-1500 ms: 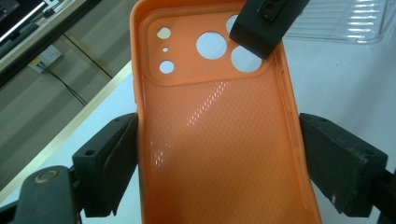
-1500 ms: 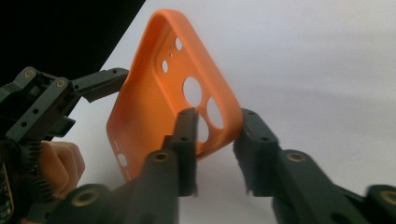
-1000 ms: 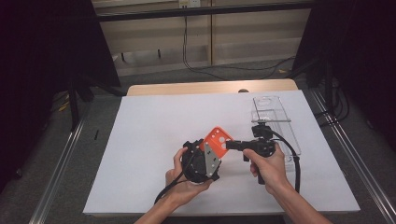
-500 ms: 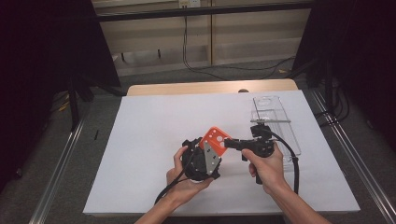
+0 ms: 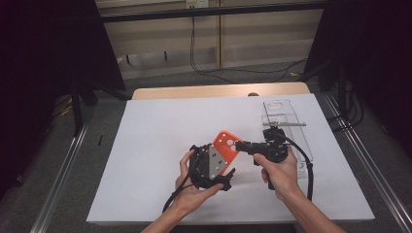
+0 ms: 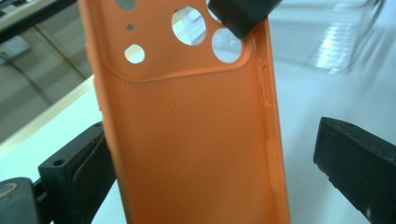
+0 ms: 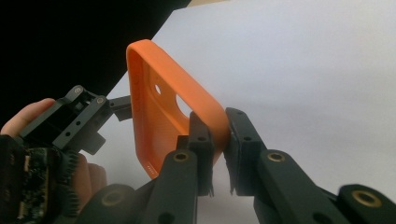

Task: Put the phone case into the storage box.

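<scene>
the orange phone case [image 5: 226, 144] is held up off the white table [image 5: 145, 145], about at its middle, passing between the two tools. the right gripper [image 7: 218, 135] has its jaws pinched tight on the case's rim at the camera-cutout corner, one jaw inside the shell and one outside. the left gripper [image 6: 205, 154] is spread wide around the lower half of the case: one jaw sits against the case's left edge, the other stands well clear of the buttoned edge, so it isn't clamping anything as far as i can see. to my eye this is a hand-over in mid-air, with the right tool bearing the case alone by one corner. doing it well probably means keeping that corner pinch steady and not twisting, since soft rubbery rims can flex and slip. the left jaws ought to close square on both long edges, away from the button bumps, before either side lets go. the clear plastic box [image 5: 286, 126] sits off beyond the right hand [image 5: 279, 172].
</scene>
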{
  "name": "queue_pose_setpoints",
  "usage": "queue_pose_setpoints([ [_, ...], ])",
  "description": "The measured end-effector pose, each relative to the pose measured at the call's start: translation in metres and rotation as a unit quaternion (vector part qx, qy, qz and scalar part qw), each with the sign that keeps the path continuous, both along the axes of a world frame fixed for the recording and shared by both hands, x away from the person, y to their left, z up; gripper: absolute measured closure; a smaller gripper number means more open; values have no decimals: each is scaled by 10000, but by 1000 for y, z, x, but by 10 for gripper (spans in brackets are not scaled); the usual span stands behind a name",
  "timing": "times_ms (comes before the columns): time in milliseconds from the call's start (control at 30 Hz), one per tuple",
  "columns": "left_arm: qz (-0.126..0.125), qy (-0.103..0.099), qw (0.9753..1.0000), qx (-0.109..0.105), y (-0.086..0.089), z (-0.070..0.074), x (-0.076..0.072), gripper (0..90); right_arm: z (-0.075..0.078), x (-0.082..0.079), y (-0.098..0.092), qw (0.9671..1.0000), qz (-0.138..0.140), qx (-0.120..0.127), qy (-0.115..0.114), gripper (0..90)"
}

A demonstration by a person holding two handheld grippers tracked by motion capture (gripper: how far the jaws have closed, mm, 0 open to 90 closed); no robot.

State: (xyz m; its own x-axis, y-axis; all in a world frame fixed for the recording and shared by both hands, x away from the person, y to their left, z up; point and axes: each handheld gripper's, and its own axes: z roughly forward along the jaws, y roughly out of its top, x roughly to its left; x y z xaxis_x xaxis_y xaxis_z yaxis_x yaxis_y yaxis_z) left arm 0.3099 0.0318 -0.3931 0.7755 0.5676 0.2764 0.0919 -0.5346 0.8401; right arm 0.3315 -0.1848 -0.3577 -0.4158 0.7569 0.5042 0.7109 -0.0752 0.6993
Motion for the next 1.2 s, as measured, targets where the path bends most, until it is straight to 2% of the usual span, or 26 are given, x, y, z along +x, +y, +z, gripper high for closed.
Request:
queue_pose_setpoints([
  [67,-3,30,10000,-73,3,1,0,26,1,-1,-1,10000,-22,-21,-44,814],
  [167,37,75,9995,-312,10,1,1,27,4,-2,-4,9999,-46,-33,-100,814],
  [267,74,377,9978,-541,14,0,6,30,5,-2,-7,9999,-85,-17,-117,814],
  [300,130,401,9976,-547,15,-1,7,34,4,-2,-8,9999,-84,-17,-137,814],
  [367,212,383,9976,-531,17,-2,10,39,5,-2,-9,9998,-119,-25,-169,814],
  [433,276,395,9967,-657,20,-3,11,40,7,-1,-12,9997,-143,-28,-194,814],
  [500,223,453,9960,-742,25,-4,13,41,8,-2,-14,9995,-168,-74,-241,814],
  [633,355,453,9945,-874,30,-5,15,53,6,0,-16,9992,-202,-148,-315,814],
  [700,392,486,9933,-973,32,-5,17,53,7,1,-17,9990,-232,-157,-343,814],
  [800,305,576,9909,-1181,39,-1,22,55,10,0,-20,9983,-268,-259,-455,814],
  [1000,358,701,9884,-1302,51,1,28,74,9,3,-25,9977,-289,-354,-508,814],
  [1067,524,717,9850,-1481,57,0,29,67,10,3,-26,9974,-302,-366,-536,814],
  [1100,554,723,9846,-1489,60,0,29,67,9,3,-26,9973,-308,-383,-549,814],
  [1133,542,755,9832,-1568,63,-1,28,60,9,4,-27,9972,-308,-382,-562,814],
  [1200,635,659,9811,-1702,69,-3,27,54,8,5,-28,9973,-323,-379,-549,814],
])
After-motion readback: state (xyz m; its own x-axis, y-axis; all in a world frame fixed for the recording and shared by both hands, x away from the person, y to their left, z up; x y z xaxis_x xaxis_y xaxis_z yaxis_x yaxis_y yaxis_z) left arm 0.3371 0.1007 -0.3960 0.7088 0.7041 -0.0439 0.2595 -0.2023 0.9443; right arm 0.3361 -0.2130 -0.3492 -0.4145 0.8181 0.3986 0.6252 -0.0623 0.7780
